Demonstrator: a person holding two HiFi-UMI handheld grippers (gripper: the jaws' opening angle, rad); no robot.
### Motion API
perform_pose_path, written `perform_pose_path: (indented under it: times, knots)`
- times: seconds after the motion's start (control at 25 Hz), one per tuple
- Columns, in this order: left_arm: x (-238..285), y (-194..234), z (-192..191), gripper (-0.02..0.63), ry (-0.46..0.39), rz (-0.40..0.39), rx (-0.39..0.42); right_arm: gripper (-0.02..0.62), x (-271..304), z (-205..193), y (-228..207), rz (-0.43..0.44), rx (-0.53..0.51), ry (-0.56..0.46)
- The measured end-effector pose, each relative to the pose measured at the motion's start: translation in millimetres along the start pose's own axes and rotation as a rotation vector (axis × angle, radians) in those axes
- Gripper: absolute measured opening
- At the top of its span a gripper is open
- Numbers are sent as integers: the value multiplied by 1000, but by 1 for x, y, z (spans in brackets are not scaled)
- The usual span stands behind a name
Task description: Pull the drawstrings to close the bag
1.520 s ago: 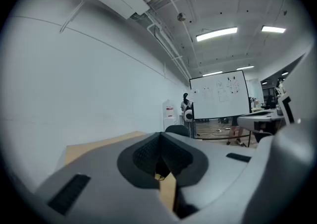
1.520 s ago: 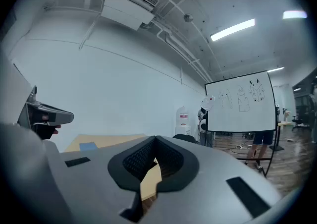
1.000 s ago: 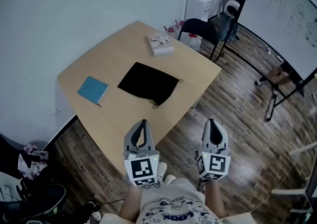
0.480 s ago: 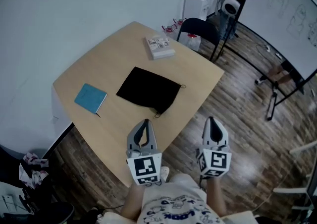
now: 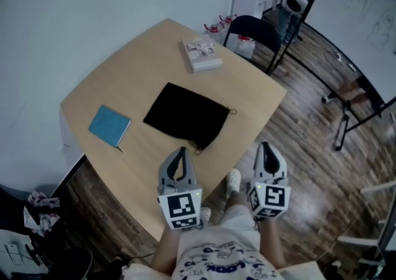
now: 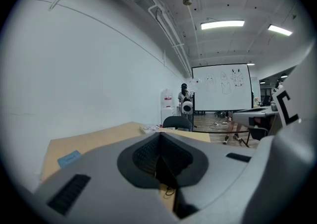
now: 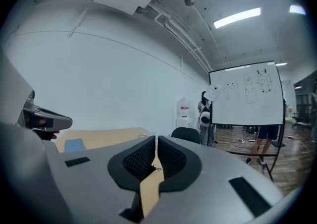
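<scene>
A flat, matte black fabric drawstring bag (image 5: 187,115) lies limp near the middle of the smooth, pale wooden counter (image 5: 124,74). Its thin cord loops (image 5: 198,151) poke out towards the near edge. The grey left hand-held gripper (image 5: 179,153) and right hand-held gripper (image 5: 265,148) have ribbed dark pads. Both are clenched on nothing, apart from the bag. A thin teal notebook (image 5: 109,126) lies left of the bag.

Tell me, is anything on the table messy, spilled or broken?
Nothing stands out. The black bag lies flat on the table, its drawstrings lying loose. The blue notebook and the book lie flat too, each apart from the bag.
</scene>
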State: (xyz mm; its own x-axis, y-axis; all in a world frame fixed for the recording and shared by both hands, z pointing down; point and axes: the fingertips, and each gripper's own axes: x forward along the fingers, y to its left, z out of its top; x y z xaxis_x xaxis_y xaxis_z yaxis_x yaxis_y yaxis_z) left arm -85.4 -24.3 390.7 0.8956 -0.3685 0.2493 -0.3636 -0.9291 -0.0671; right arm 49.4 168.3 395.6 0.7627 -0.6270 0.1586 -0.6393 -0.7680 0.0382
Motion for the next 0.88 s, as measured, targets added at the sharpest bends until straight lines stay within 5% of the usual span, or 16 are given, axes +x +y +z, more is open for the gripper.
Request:
perform_pose_path:
  times: [0.36, 0.88]
  knots:
    - [62, -2, -9, 0, 63, 94, -17, 2, 91, -14, -19, 128, -10, 63]
    - [130, 14, -42, 0, 270, 391, -144, 3, 236, -70, -2, 566, -167, 315]
